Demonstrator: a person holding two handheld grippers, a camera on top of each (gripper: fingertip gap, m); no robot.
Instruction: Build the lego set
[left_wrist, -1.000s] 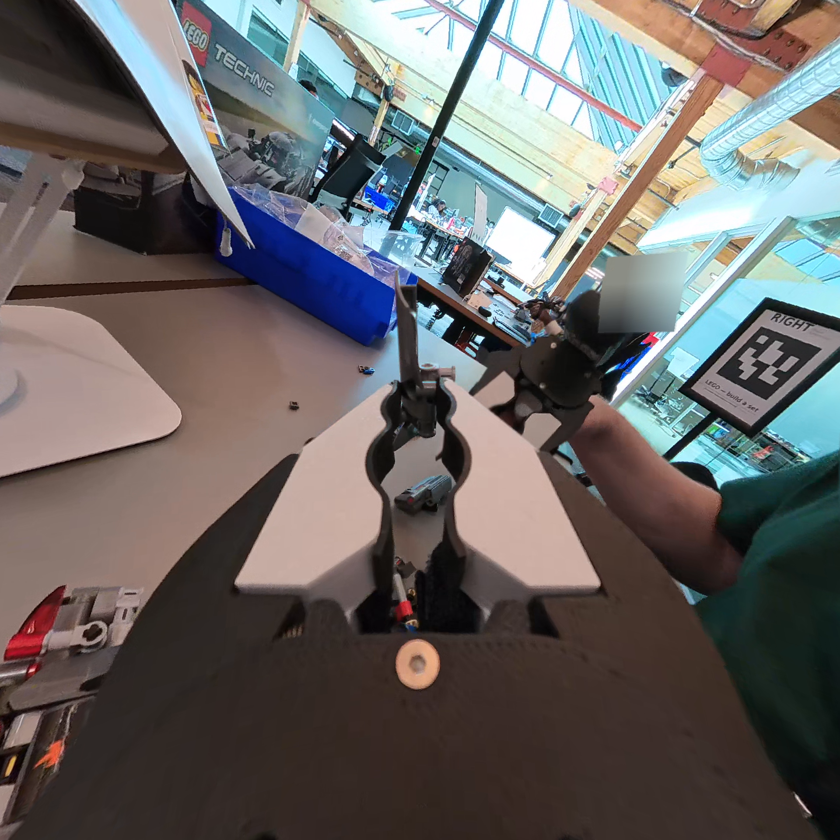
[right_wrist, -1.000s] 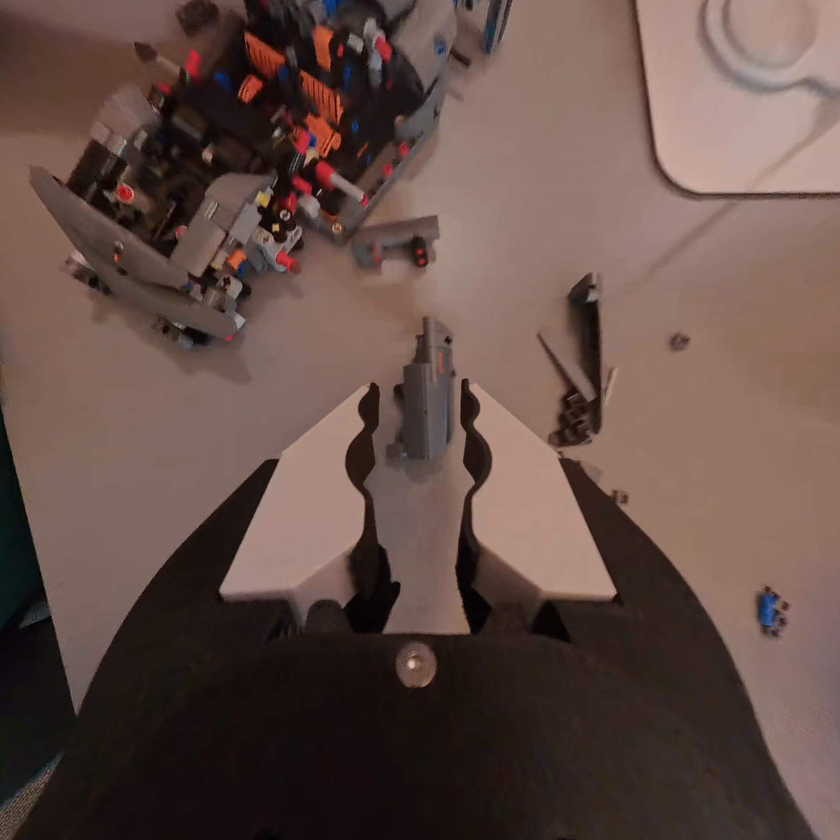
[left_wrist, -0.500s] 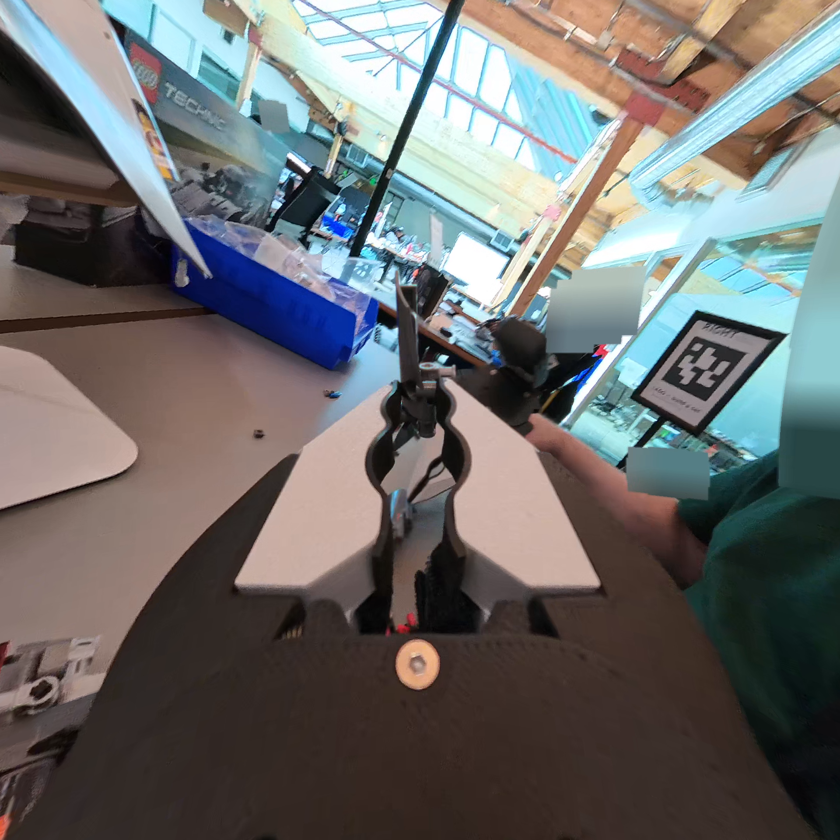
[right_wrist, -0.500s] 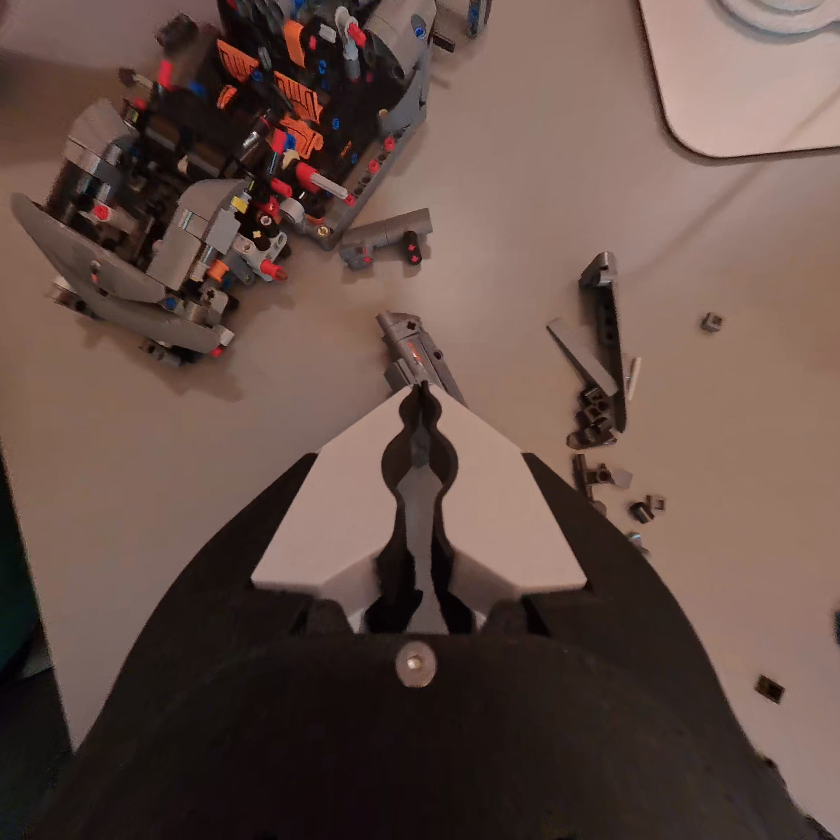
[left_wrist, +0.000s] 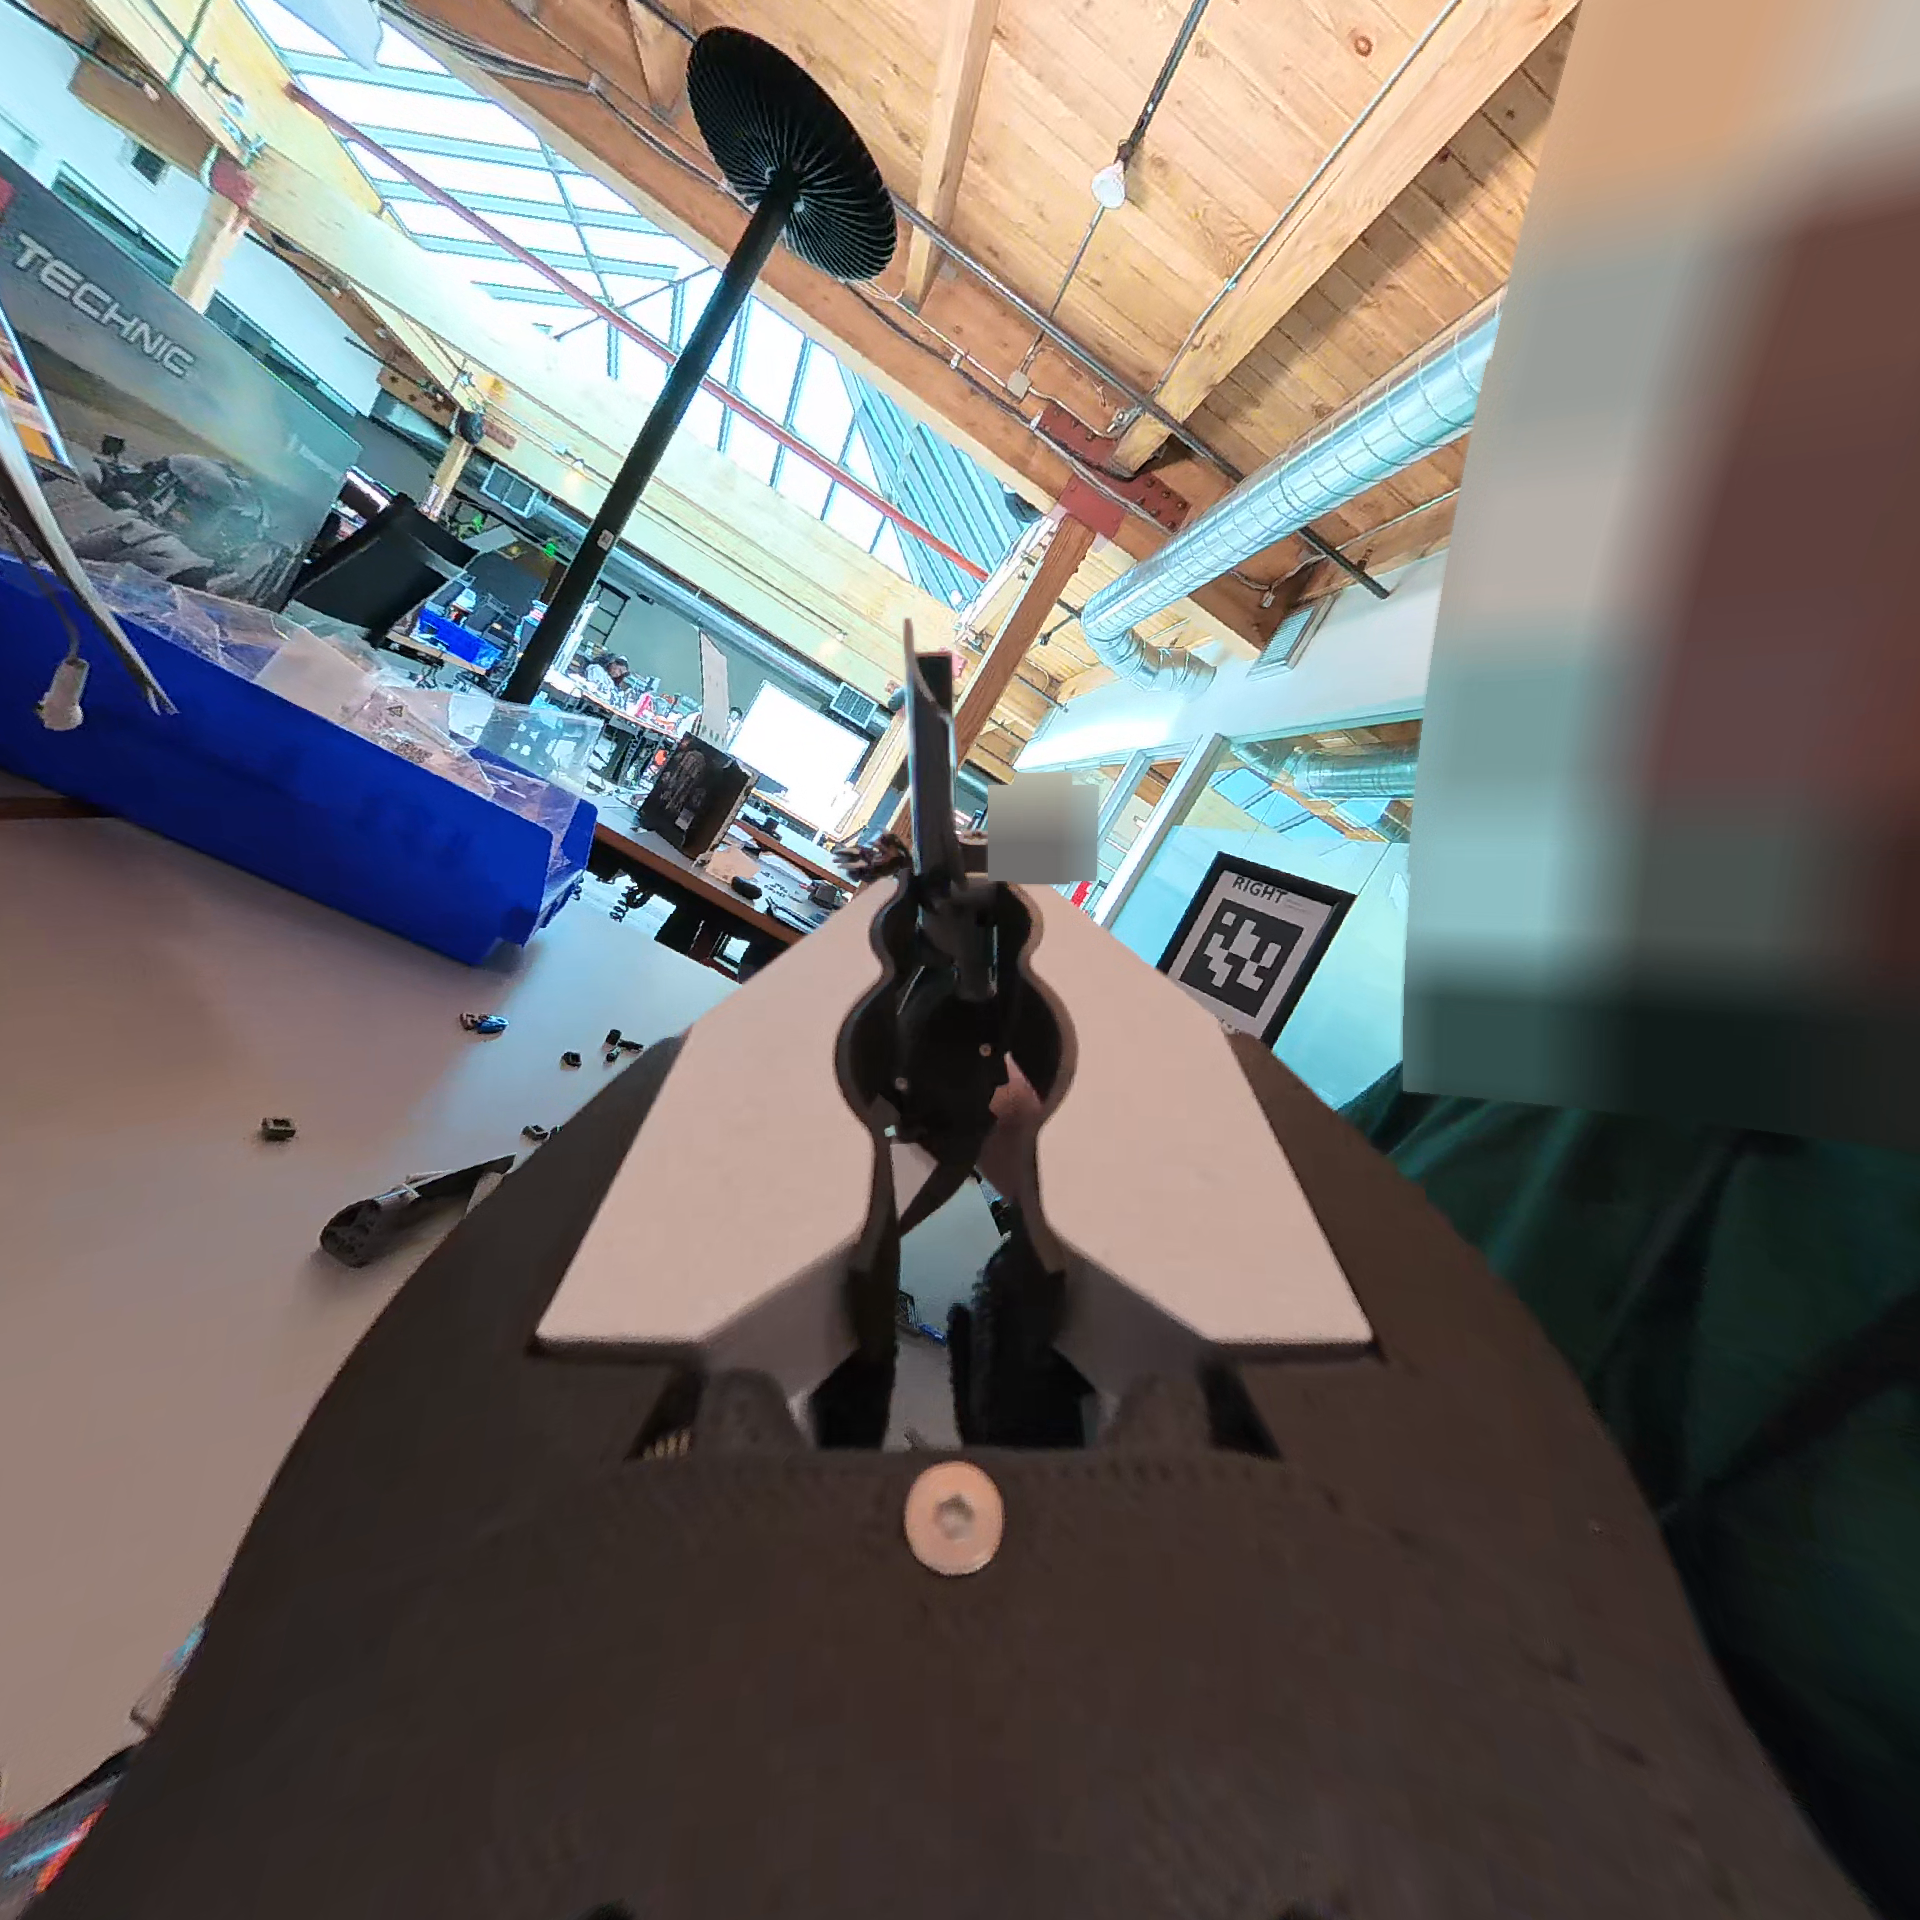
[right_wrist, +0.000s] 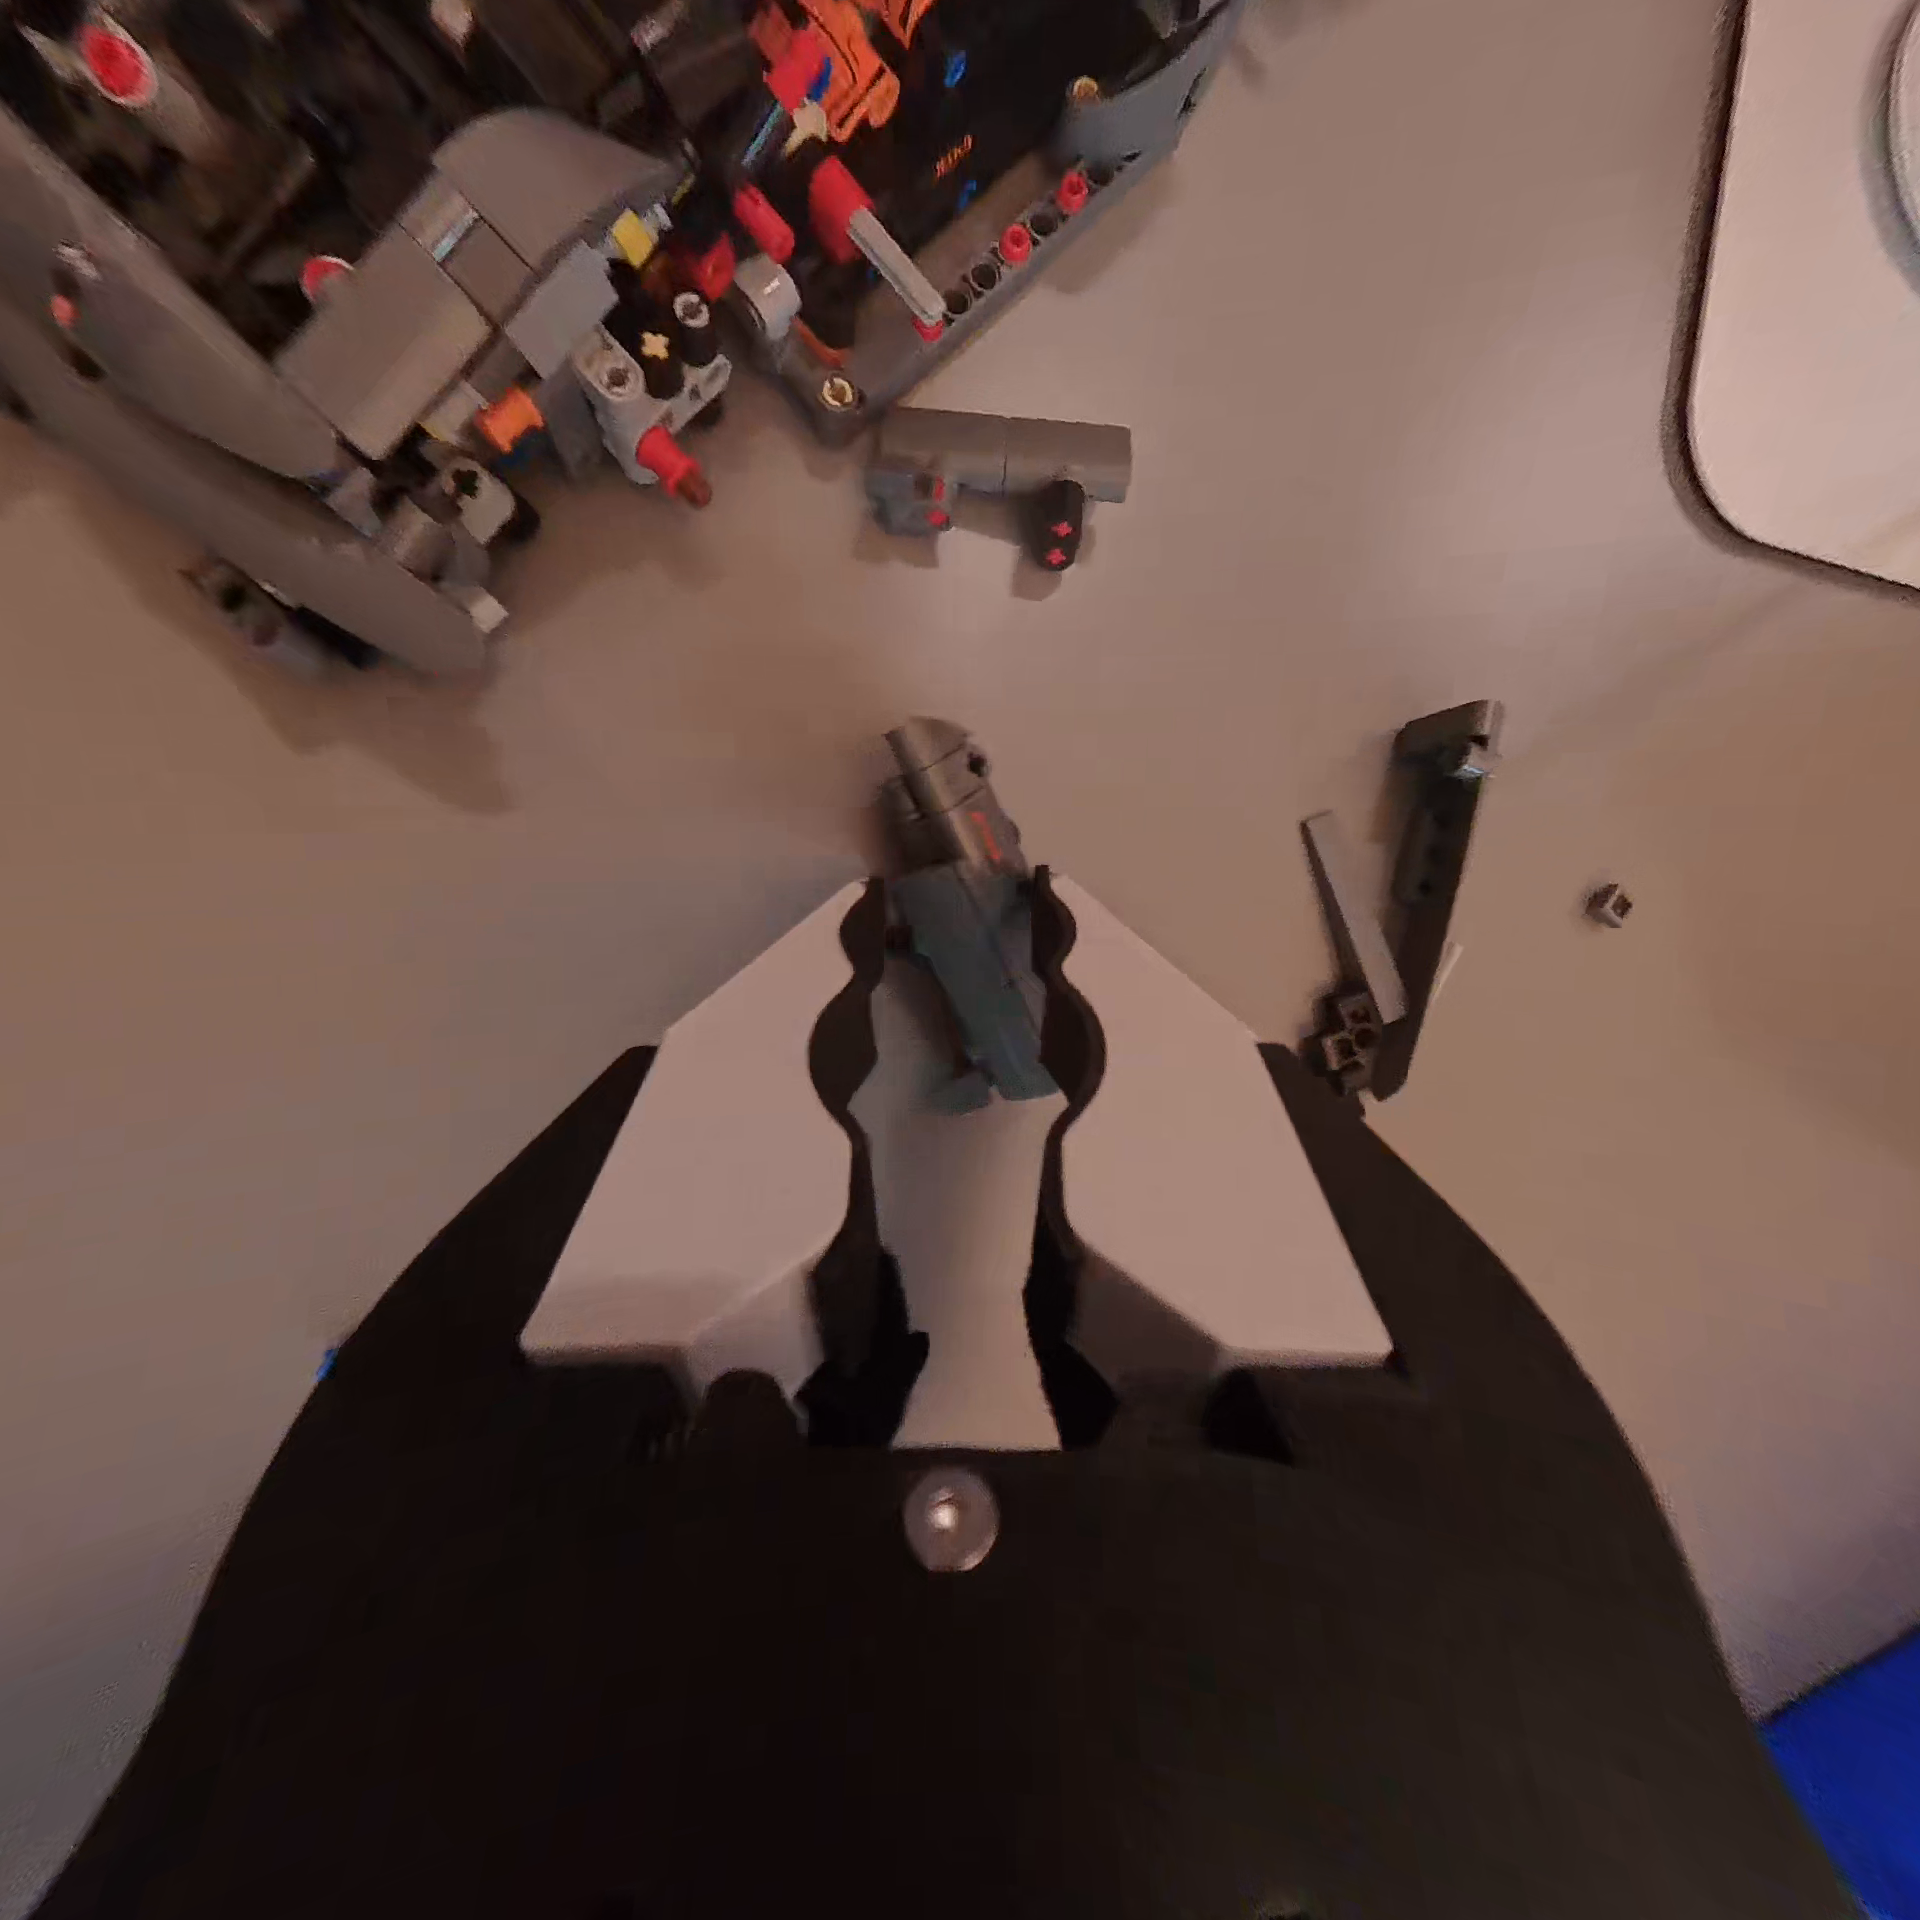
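My left gripper (left_wrist: 951, 909) is shut on a thin dark grey lego piece (left_wrist: 928, 769) that sticks straight up from its tips, held in the air above the table. In the right wrist view my right gripper (right_wrist: 958, 891) is open and low over the table. A grey lego sub-assembly (right_wrist: 971, 935) lies tilted between its fingers, its rounded end poking out past the tips. The large grey, black, red and orange lego model (right_wrist: 416, 260) stands at the upper left. A small grey assembly (right_wrist: 997, 468) lies just in front of the model.
A dark beam with a grey wedge (right_wrist: 1423, 894) and a tiny grey piece (right_wrist: 1608, 904) lie to the right. A white monitor base (right_wrist: 1818, 312) is at the upper right. A blue bin (left_wrist: 270, 800), loose dark pieces (left_wrist: 416, 1210) and a person's green sleeve (left_wrist: 1662, 1299) show in the left wrist view. The tips of one gripper are about 25 cm away from the tips of the other.
My right gripper opened from nearly shut and moved forward and lower, so the grey sub-assembly now sits between its fingers. My left gripper tilted upward, still holding its piece.
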